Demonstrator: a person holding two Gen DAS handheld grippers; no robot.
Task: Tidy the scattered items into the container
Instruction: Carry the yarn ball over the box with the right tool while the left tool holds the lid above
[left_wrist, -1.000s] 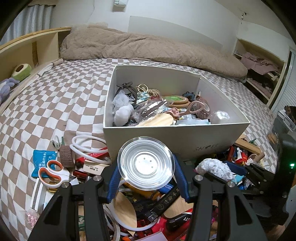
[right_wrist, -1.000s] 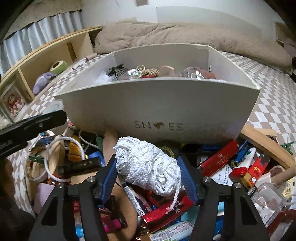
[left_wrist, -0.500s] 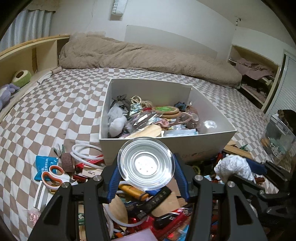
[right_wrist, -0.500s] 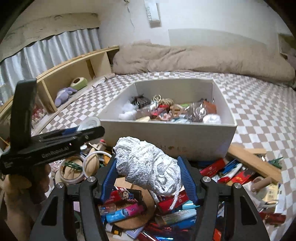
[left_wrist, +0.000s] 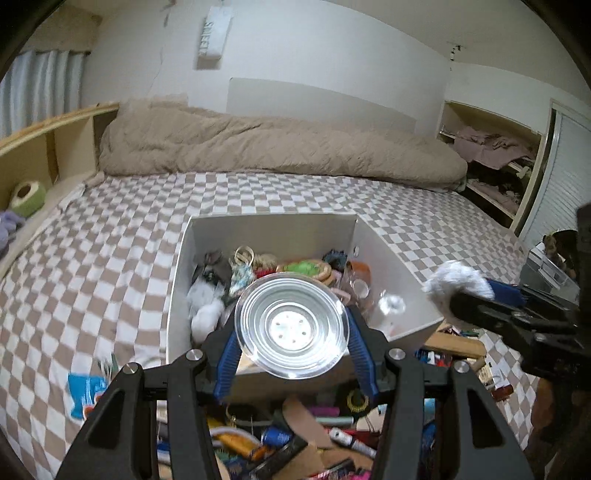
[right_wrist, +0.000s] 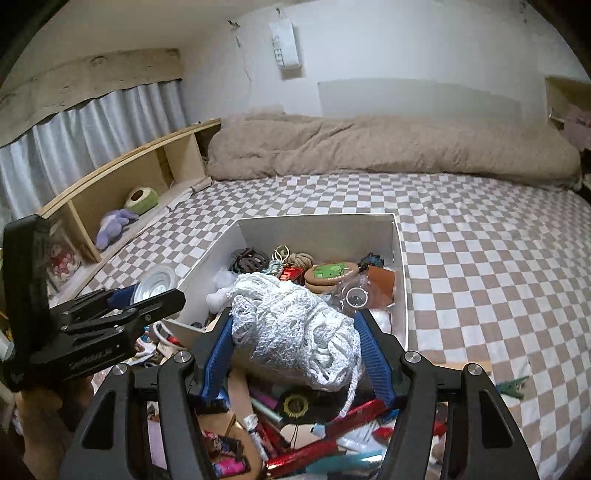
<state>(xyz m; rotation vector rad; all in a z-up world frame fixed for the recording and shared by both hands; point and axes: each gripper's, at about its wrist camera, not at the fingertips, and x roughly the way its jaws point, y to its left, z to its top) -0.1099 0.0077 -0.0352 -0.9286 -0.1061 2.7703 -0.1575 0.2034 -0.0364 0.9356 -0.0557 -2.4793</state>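
My left gripper (left_wrist: 291, 354) is shut on a clear round plastic lid (left_wrist: 291, 325) and holds it above the near wall of the white shoe box (left_wrist: 399, 273). My right gripper (right_wrist: 295, 350) is shut on a white knitted net bundle (right_wrist: 295, 325), raised over the box's near edge (right_wrist: 400, 295). The box holds several small items. The left gripper with the lid shows in the right wrist view (right_wrist: 155, 284), left of the box. The right gripper's bundle shows in the left wrist view (left_wrist: 458, 280), right of the box.
A heap of scattered small items (right_wrist: 295, 435) lies in front of the box on the checkered bedspread (right_wrist: 480, 266). A beige duvet (left_wrist: 258, 147) lies at the back. A wooden shelf (right_wrist: 147, 177) runs along the left. A blue packet (left_wrist: 86, 395) lies at the left.
Both grippers have risen with their loads and moved forward toward the box; I now look down into it from higher up.
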